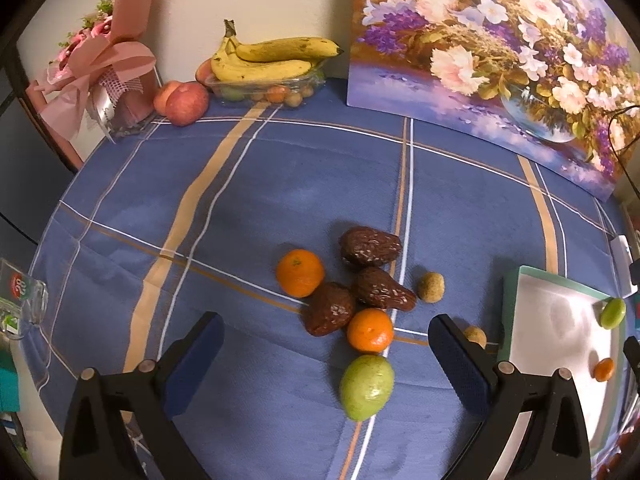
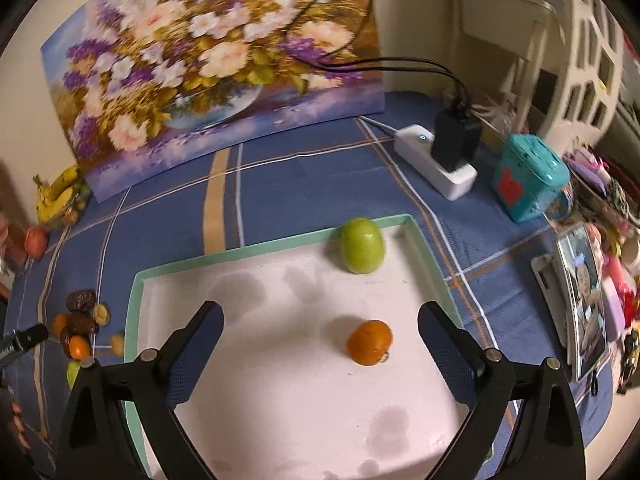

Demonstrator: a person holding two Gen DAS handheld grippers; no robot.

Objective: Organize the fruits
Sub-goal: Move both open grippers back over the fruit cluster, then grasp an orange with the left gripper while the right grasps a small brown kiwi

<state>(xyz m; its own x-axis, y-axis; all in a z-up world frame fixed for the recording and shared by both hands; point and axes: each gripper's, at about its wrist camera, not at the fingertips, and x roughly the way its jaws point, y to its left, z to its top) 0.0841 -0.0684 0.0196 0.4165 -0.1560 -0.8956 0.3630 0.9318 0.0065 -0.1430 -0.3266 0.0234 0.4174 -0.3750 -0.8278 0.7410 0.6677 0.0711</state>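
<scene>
Left gripper (image 1: 326, 354): jaws spread wide, holding nothing, hanging above the fruit pile and pointing down at it.
Right gripper (image 2: 320, 338): jaws also wide apart, empty, hanging over the tray.
Tray (image 2: 276, 420): white inside with a mint-green rim, lying flat on the blue checked tablecloth (image 1: 256, 208), to the right of the pile.
Fruit in tray: one green fruit (image 2: 361, 245) near the far right corner; one small orange (image 2: 369, 342) nearer, between the right gripper's fingers in the view but not touched.
Fruit pile on cloth: three dark brown wrinkled fruits (image 1: 370, 246) packed close together; two oranges (image 1: 300, 273) touching them, one on the left, one nearer the camera; one green fruit (image 1: 366, 387) just below the nearer orange, between the left gripper's fingers in the view, apart from both.
Loose small fruits: two round tan ones (image 1: 431, 287) on the cloth between pile and tray, the nearer one partly hidden behind the left gripper's right finger.
Far edge of table: bananas (image 1: 272, 58) on a clear plastic box, peaches (image 1: 184, 102) beside it, a pink bouquet (image 1: 100, 68) in the corner.
Background: flower painting (image 1: 492, 52) leaning on the wall; white power strip (image 2: 434, 162) and teal box (image 2: 530, 178) at the right.
</scene>
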